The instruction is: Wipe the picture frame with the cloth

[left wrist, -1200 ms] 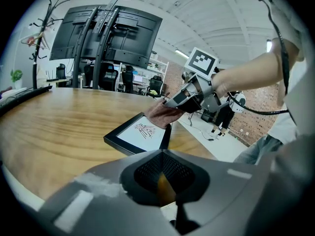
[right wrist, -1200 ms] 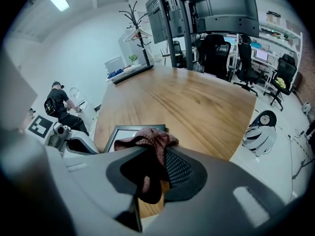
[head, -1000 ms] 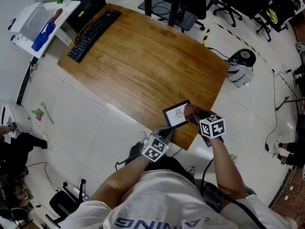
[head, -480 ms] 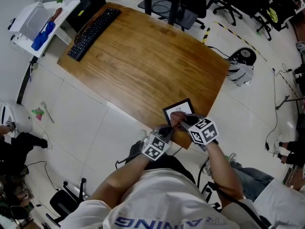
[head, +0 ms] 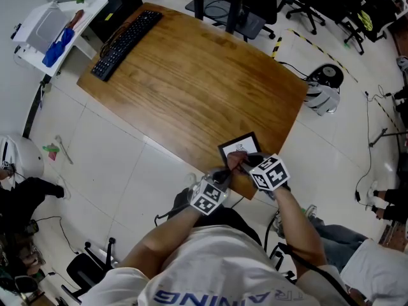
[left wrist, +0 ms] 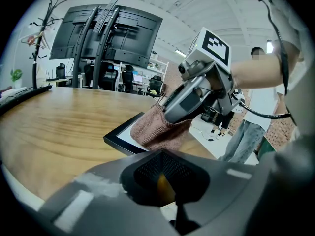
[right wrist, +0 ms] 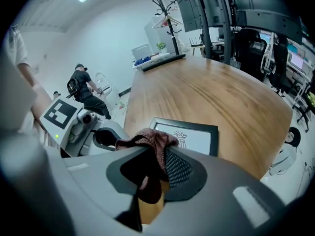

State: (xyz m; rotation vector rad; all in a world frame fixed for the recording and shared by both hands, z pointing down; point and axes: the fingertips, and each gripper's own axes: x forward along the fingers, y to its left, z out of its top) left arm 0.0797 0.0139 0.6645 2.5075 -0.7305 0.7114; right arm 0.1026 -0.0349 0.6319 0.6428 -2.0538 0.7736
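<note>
"Two grippers, right? Which one is closest to you?"

"My left gripper [left wrist: 165, 183]. Its jaws are pressed together and there is nothing in them. It sits at the near edge of the table [head: 191, 75], just beside the near corner of the picture frame [head: 247, 143]."

"Where is the cloth?"

"The brown cloth [right wrist: 150, 140] is pinched tight in my right gripper [head: 247, 162]. It is stuck between the two fingers [right wrist: 179, 168]. A little bunch pokes up over the top of them, and the rest hangs down under the tips and rests on the frame."

"And the frame?"

"It lies flat on the wood, close to the table's near corner. It has a black rim and a white picture with a small drawing on it. The cloth covers the near part. The far part is bare, just past my right fingers."

"What is far away?"

"Lots of bare wood, then a black keyboard [head: 125, 37] at the far end of the table."
</note>
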